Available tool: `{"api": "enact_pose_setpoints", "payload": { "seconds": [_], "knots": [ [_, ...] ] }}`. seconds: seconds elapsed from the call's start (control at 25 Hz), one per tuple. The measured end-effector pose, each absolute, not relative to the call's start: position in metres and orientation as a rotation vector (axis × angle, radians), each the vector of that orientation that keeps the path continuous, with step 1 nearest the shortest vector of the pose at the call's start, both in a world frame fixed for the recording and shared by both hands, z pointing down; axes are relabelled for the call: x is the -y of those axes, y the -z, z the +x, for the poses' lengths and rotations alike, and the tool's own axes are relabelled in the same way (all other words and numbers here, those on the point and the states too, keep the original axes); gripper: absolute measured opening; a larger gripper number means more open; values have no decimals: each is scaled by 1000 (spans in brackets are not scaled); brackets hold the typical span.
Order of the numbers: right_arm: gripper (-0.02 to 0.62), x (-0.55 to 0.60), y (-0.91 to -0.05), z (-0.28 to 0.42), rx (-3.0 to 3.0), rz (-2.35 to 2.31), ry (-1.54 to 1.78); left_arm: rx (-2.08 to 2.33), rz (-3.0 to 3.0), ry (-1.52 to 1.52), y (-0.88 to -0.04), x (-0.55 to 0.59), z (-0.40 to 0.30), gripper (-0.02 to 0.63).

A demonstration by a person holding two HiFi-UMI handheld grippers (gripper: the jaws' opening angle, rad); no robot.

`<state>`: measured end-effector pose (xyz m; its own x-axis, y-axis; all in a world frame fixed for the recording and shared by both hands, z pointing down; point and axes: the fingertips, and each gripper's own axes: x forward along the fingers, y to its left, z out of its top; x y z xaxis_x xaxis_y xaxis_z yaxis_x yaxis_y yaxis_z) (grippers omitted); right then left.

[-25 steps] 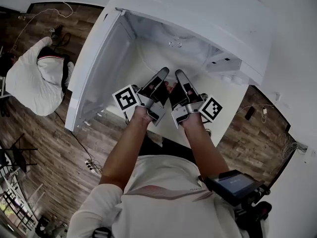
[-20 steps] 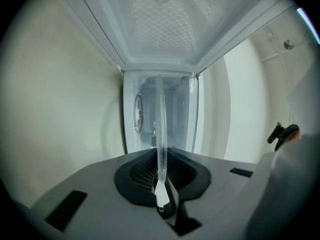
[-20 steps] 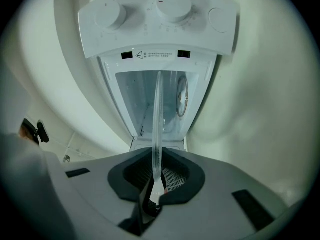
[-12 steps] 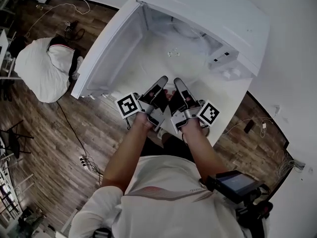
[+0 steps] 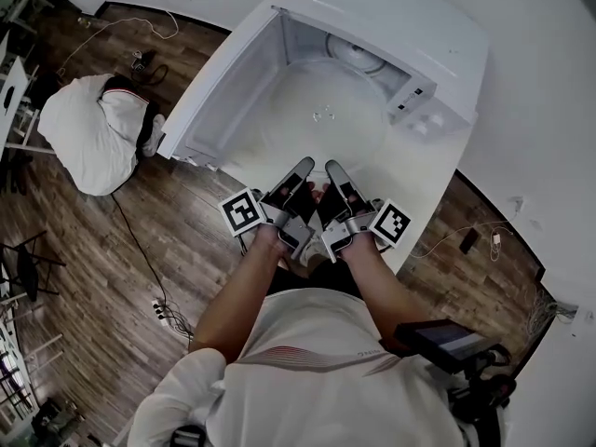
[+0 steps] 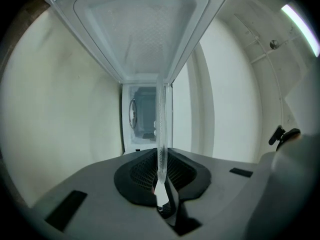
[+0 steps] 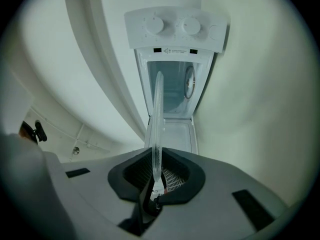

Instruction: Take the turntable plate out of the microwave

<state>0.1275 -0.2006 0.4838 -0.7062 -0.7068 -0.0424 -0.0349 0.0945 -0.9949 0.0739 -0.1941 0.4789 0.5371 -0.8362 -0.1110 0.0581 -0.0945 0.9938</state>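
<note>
The clear glass turntable plate [image 5: 321, 124] hangs level in front of the white microwave [image 5: 400, 35], with its hub marks near the middle. Both grippers grip its near rim side by side: my left gripper [image 5: 304, 165] and my right gripper [image 5: 332, 167] are each shut on it. In the left gripper view the plate [image 6: 161, 129] shows edge-on, clamped between the dark pads of the left gripper [image 6: 161, 184]. The right gripper view shows the same edge-on plate [image 7: 156, 129] in the right gripper [image 7: 154, 184], with the open cavity [image 7: 172, 86] beyond.
The microwave door [image 5: 219, 91] stands swung open to the left. The knob panel [image 5: 421, 108] is at the right of the opening. The microwave rests on a white table [image 5: 424, 189] beside a white wall. A white bundle [image 5: 88, 133] and cables lie on the wooden floor.
Both grippers have drawn back from the microwave with the plate between them. The plate has slid out of the cavity towards me and risen a little.
</note>
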Motion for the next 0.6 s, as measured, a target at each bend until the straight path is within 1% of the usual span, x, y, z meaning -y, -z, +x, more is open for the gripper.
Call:
{"api": "enact_pose_setpoints", "payload": {
  "seconds": [0.6],
  "knots": [
    [37, 88, -436, 110, -1825, -789, 1572, 617, 1546, 818, -428, 86, 54, 44]
  ]
}}
